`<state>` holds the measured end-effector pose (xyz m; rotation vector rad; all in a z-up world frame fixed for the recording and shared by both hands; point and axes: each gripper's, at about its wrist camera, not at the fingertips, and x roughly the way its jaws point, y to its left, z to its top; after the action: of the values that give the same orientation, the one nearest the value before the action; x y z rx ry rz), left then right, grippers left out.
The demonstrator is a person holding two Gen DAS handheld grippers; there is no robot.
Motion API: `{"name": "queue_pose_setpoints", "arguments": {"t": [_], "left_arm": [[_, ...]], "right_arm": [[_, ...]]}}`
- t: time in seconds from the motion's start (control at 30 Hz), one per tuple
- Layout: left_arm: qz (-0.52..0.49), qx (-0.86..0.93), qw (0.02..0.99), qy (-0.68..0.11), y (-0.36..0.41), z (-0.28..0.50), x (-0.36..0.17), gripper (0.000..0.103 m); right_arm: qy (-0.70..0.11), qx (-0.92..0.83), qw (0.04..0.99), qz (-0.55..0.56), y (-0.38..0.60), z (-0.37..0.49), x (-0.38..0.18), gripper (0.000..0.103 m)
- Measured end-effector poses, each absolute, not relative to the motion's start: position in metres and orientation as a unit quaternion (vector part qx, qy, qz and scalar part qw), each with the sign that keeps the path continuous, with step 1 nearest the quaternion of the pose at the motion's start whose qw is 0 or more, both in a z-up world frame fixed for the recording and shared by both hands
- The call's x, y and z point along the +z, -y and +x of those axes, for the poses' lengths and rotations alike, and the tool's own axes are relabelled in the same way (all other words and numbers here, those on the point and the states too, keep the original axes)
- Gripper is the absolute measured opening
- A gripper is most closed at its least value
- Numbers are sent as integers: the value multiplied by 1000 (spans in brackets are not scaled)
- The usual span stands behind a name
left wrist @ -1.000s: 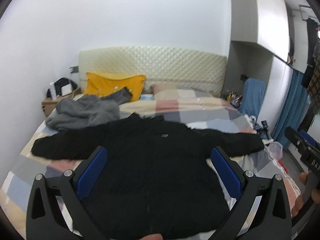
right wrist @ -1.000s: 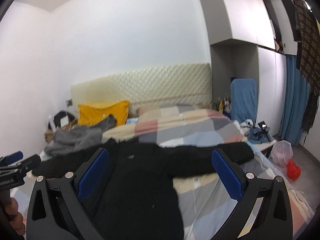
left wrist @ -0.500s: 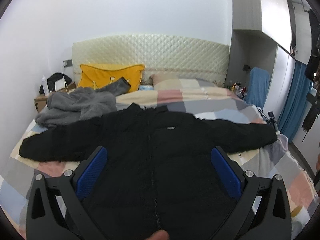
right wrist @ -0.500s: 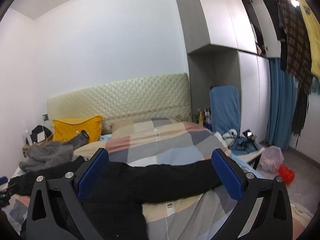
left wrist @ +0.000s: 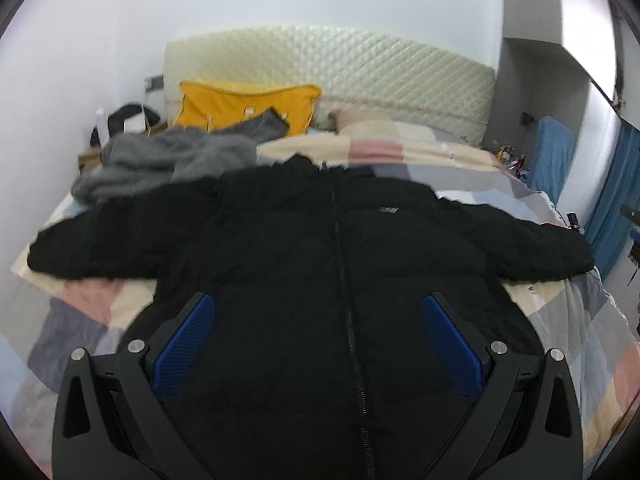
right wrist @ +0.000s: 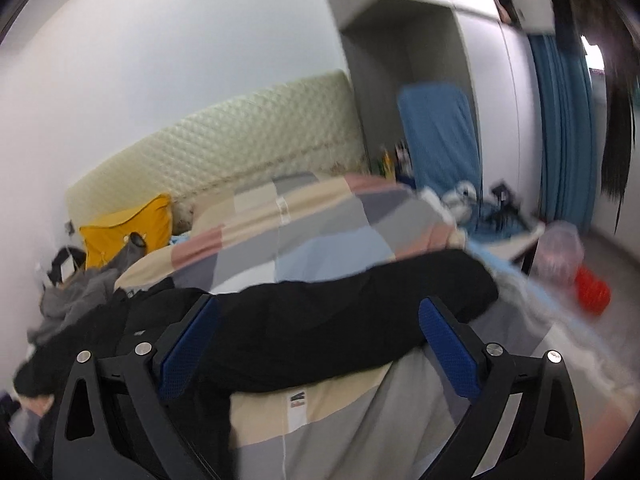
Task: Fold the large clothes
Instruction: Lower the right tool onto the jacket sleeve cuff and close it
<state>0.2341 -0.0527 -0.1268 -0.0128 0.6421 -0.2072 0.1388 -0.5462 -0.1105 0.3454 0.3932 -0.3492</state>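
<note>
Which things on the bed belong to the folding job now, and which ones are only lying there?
For the job:
- black jacket, spread flat, sleeves out
- left gripper, open above it
- right gripper, open over one sleeve

Only lying about:
- grey garment, crumpled beside the collar
- yellow pillow
- patchwork quilt

I see a black zip-front padded jacket [left wrist: 312, 264] on a checked quilt cover [right wrist: 320, 224] of beige, pink, grey and pale blue squares. Behind are a mustard-yellow pillow [left wrist: 240, 106], a grey fleece garment [left wrist: 160, 160] and a cream diamond-quilted headboard [left wrist: 360, 68]. My fingers have blue pads [left wrist: 184, 344].
</note>
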Motion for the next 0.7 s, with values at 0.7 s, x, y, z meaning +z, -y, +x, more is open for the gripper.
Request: {"name": "queue_pose_setpoints", "arguments": {"t": [0.7], "left_arm": [[37,-65,912,-403,80,250,-237,103]], "right_arm": [[-191,-283,821,458,751,191,-285,85]]}}
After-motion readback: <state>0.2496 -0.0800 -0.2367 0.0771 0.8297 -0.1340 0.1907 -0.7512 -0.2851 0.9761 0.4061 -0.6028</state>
